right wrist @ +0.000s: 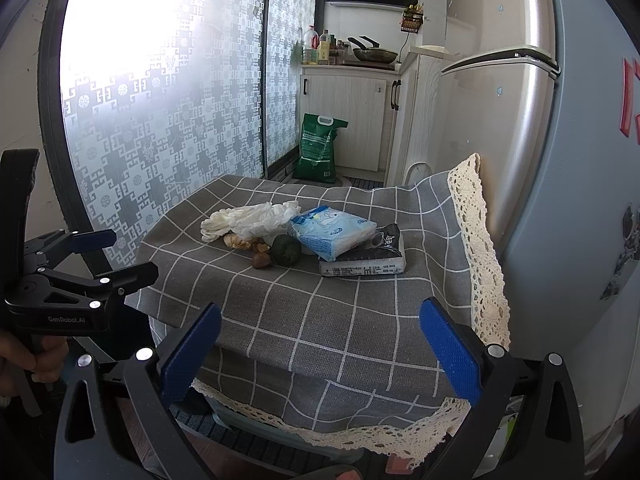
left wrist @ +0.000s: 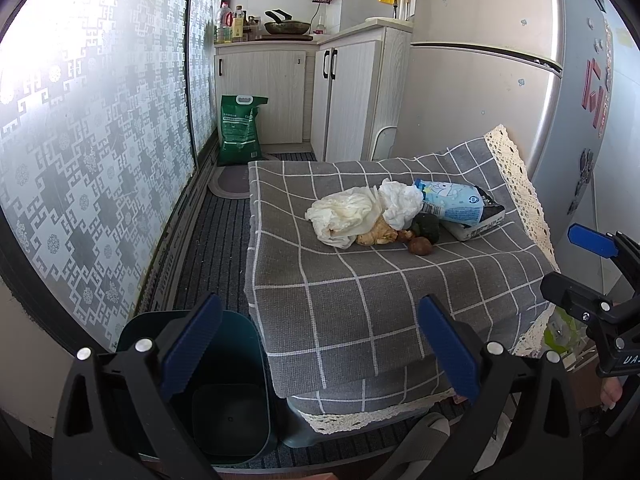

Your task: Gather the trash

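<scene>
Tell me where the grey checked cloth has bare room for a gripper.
Free: the near half of the grey checked cloth, between the trash and the front lace edge, plus the far strip behind. Crowded: the middle, from crumpled white plastic bag to blue tissue pack.

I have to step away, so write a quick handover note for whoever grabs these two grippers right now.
Left gripper: open, empty, above the dark green bin beside the table.
Right gripper: open, empty, at the table's near edge.
All trash sits on the checked cloth: white crumpled plastic, blue packet on a black pack, food scraps.
Done: nothing; bin looks empty.
Left: move everything into the bin.
</scene>
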The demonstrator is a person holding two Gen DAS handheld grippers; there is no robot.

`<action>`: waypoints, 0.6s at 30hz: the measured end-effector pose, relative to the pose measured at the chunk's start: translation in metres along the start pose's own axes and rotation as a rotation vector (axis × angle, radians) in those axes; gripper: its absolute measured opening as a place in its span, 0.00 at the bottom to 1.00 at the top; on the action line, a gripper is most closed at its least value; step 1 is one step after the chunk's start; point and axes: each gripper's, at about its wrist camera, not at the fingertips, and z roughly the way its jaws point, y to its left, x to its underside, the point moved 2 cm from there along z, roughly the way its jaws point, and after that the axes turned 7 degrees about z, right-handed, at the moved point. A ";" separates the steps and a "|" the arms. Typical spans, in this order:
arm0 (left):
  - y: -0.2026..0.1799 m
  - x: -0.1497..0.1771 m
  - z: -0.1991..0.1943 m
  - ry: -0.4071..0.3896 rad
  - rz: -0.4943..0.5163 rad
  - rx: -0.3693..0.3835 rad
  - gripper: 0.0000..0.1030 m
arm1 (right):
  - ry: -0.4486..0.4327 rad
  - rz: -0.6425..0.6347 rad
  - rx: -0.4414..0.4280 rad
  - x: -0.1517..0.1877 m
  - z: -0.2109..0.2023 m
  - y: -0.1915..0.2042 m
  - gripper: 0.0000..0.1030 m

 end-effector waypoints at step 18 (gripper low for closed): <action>-0.003 -0.001 -0.008 -0.007 0.016 -0.012 0.97 | -0.007 -0.001 -0.001 -0.002 -0.002 0.002 0.97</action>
